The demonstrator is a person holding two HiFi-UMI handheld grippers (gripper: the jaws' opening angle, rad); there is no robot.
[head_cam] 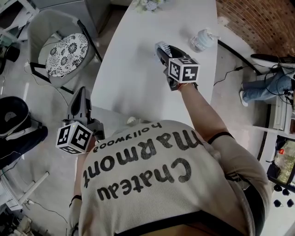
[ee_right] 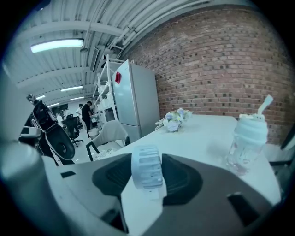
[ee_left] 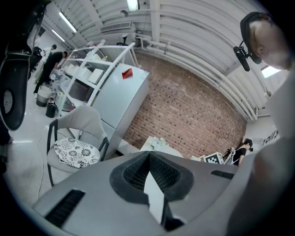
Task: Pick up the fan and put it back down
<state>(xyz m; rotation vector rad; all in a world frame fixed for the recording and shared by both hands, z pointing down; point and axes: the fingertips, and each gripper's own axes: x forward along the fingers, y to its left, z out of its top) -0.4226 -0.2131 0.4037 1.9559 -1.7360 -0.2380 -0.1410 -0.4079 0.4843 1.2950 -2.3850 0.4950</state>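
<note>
The person's lettered shirt point(head_cam: 156, 175) fills the head view's bottom. Upper centre, over the table point(head_cam: 129, 78), the right gripper point(head_cam: 162, 47) pinches the ribbed fan point(ee_right: 147, 168), plain only in its own view. Lower left, the left gripper point(head_cam: 82, 94) has its jaws pressed together.

White worktop point(head_cam: 133, 69), centre: clear lidded bottle point(head_cam: 202, 39) far right, flower bunch point(head_cam: 148, 4) far end. Chair point(head_cam: 42, 27) with patterned cushion, left.
</note>
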